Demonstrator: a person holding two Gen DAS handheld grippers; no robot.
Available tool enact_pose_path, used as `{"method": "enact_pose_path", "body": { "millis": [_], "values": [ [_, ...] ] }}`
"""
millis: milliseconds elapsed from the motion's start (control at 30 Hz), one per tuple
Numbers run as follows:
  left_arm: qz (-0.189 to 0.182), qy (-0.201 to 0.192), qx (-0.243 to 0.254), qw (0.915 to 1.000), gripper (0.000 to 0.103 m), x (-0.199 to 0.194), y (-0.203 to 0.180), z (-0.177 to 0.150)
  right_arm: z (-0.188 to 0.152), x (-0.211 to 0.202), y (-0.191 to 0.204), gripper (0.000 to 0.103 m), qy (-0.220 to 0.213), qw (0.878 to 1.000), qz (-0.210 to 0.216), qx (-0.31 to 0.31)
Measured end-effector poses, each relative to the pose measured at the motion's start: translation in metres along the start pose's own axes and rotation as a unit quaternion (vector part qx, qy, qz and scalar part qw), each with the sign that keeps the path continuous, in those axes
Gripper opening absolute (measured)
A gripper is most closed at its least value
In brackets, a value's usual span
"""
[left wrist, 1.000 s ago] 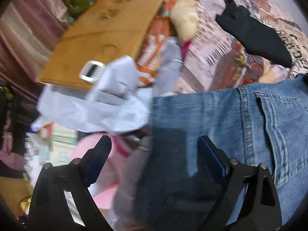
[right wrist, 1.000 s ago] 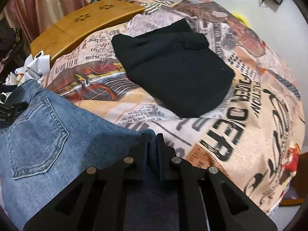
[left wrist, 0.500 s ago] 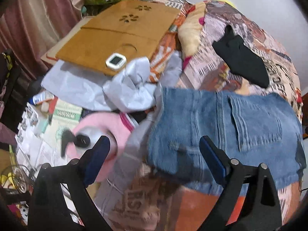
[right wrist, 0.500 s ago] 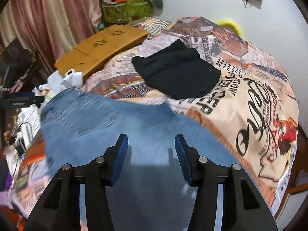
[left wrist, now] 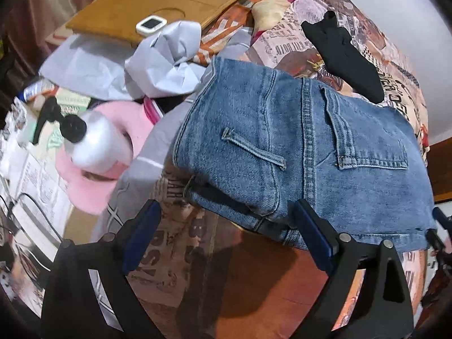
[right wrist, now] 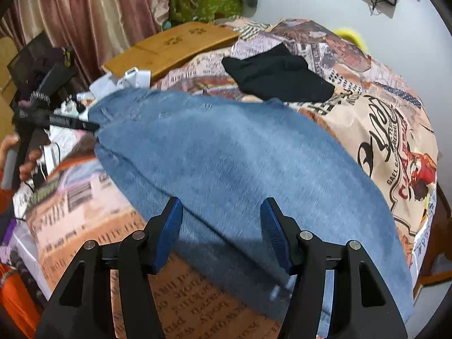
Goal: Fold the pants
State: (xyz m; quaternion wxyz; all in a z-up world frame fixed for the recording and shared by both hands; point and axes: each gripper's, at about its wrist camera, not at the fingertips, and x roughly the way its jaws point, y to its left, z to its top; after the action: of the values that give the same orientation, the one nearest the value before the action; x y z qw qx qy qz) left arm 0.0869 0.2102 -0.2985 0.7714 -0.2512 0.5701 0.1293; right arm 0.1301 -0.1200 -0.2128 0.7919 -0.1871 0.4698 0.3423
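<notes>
We see the blue jeans [left wrist: 305,152] lying folded on the printed bedspread [right wrist: 389,130], back pocket up, w/ a black garment [right wrist: 276,76] just behind them. Our left gripper [left wrist: 226,231] is spread wide above the waistband edge, nothing pinched. Our right gripper [right wrist: 221,231] is opening over the denim, pads not touching it. A wooden lap table [left wrist: 158,8] sits at the far side.
</notes>
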Motion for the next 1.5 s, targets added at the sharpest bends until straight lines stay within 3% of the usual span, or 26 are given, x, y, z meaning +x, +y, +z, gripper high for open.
{"method": "enact_pose_path", "body": {
  "millis": [167, 267, 333, 433, 567, 633, 700, 800, 867, 900, 933, 967, 1167, 1267, 1400, 1500],
  "values": [
    [-0.027, 0.012, -0.024, 0.9993, 0.095, -0.006, 0.007, -0.009, 0.002, 0.004, 0.010, 0.055, -0.010, 1.000, -0.015, -0.020],
    [-0.068, 0.016, 0.005, 0.9975, 0.098, -0.012, -0.004, -0.018, 0.006, 0.007, 0.018, 0.054, -0.016, 0.999, -0.009, -0.038],
    [-0.066, 0.018, 0.014, 0.9976, 0.098, -0.010, -0.012, -0.022, 0.010, 0.011, 0.024, 0.051, -0.020, 0.998, -0.005, -0.055],
    [-0.064, 0.014, 0.004, 0.9979, 0.098, -0.004, -0.017, -0.018, 0.015, 0.016, 0.031, 0.039, -0.020, 0.997, 0.004, -0.068],
    [-0.118, 0.015, -0.034, 0.9924, 0.098, 0.001, -0.018, -0.004, 0.017, 0.020, 0.038, 0.016, -0.017, 0.996, 0.012, -0.083],
    [-0.127, 0.004, -0.038, 0.9912, 0.098, 0.001, -0.022, 0.000, 0.017, 0.019, 0.042, 0.014, -0.019, 0.996, 0.007, -0.089],
    [-0.110, -0.007, -0.036, 0.9933, 0.096, 0.005, -0.028, 0.006, 0.016, 0.017, 0.043, 0.011, -0.022, 0.996, 0.008, -0.088],
    [-0.068, -0.009, -0.041, 0.9968, 0.061, 0.017, -0.031, 0.010, 0.018, 0.013, 0.039, 0.009, -0.027, 0.997, 0.021, -0.072],
    [-0.058, -0.027, -0.041, 0.9971, 0.052, 0.014, -0.030, 0.009, 0.019, 0.010, 0.039, 0.008, -0.031, 0.997, 0.028, -0.064],
    [-0.056, -0.035, -0.038, 0.9971, 0.042, 0.011, -0.030, 0.009, 0.019, 0.009, 0.039, 0.008, -0.031, 0.997, 0.031, -0.061],
    [-0.050, -0.043, -0.032, 0.9973, 0.022, 0.007, -0.032, 0.008, 0.019, 0.008, 0.039, 0.008, -0.031, 0.997, 0.033, -0.060],
    [-0.022, -0.057, -0.024, 0.9979, 0.020, 0.000, -0.033, 0.008, 0.019, 0.007, 0.039, 0.007, -0.031, 0.997, 0.036, -0.057],
    [-0.052, -0.092, -0.023, 0.9941, 0.016, -0.032, -0.023, 0.008, 0.020, -0.005, 0.030, 0.007, -0.044, 0.997, 0.062, -0.026],
    [-0.041, -0.096, -0.011, 0.9945, 0.016, -0.036, -0.022, 0.006, 0.018, -0.008, 0.032, 0.007, -0.041, 0.996, 0.072, -0.024],
    [-0.018, -0.062, 0.002, 0.9979, 0.017, -0.013, -0.021, 0.002, 0.014, 0.001, 0.039, 0.008, -0.021, 0.997, 0.073, -0.027],
    [-0.010, -0.038, 0.001, 0.9992, 0.029, 0.007, -0.014, -0.006, 0.013, 0.008, 0.037, 0.012, -0.002, 0.996, 0.084, -0.002]
  ]
}}
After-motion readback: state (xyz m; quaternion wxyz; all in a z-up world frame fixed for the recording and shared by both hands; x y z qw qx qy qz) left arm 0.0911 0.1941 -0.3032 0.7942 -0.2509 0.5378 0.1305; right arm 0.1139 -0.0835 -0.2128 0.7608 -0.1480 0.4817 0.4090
